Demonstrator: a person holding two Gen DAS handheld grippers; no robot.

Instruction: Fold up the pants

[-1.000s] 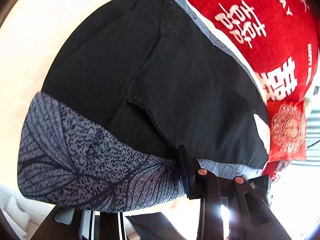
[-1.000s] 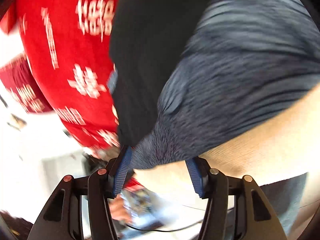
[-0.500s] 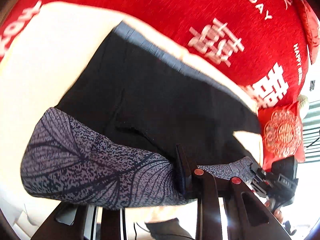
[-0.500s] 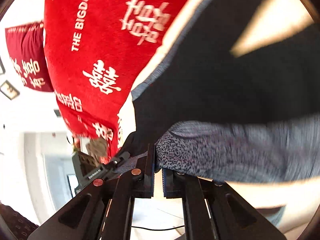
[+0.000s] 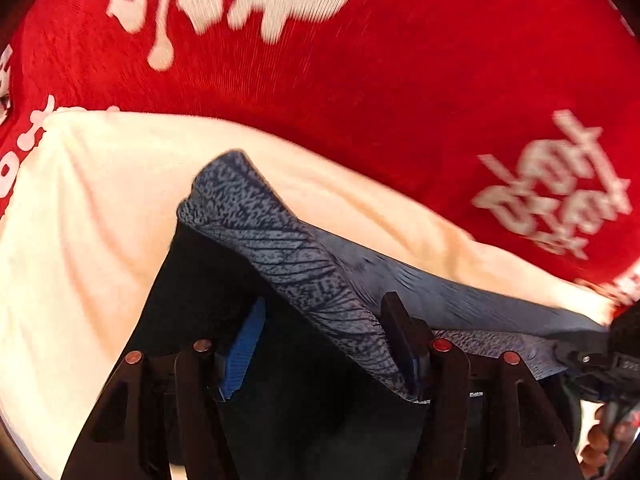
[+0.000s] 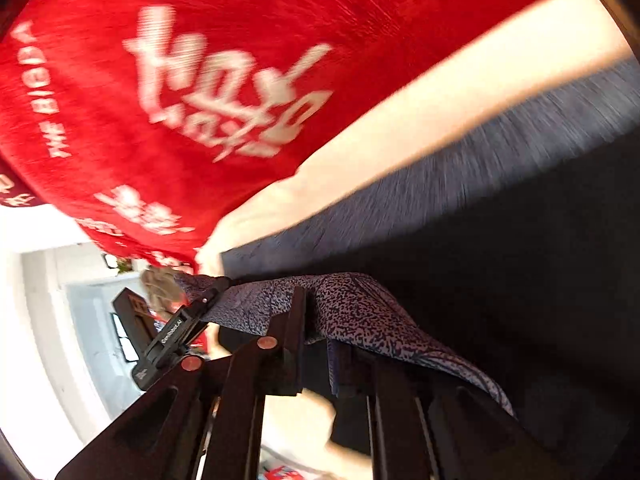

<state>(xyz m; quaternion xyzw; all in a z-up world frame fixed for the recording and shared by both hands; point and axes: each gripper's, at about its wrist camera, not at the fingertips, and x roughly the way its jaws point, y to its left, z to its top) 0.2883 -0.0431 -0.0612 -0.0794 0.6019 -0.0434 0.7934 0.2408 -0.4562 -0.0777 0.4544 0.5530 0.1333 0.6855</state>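
The pants are black (image 5: pixel 192 280) with a grey leaf-patterned band (image 5: pixel 280 248). They lie on a cream sheet (image 5: pixel 80 240). My left gripper (image 5: pixel 324 344) points steeply down at them and its jaws are opening. The patterned band runs between the fingers and leans on the right finger (image 5: pixel 404 340), but the blue left pad (image 5: pixel 244 344) stands clear of it. My right gripper (image 6: pixel 316 328) is shut on the patterned band (image 6: pixel 360 308), which drapes over its fingers above the black cloth (image 6: pixel 520 280). In the left wrist view the right gripper (image 5: pixel 560 354) shows at the right edge, holding the same band.
A red blanket (image 5: pixel 360 80) with white lettering covers the surface beyond the cream sheet and fills the upper half of both views (image 6: pixel 200 80). The left tool's black body (image 6: pixel 172 332) shows in the right wrist view. A bright white room (image 6: pixel 60 320) lies off to the left.
Both grippers swept toward the red blanket, carrying the patterned band across the black cloth. The left jaws went from shut on the band to open. The right jaws closed on it.
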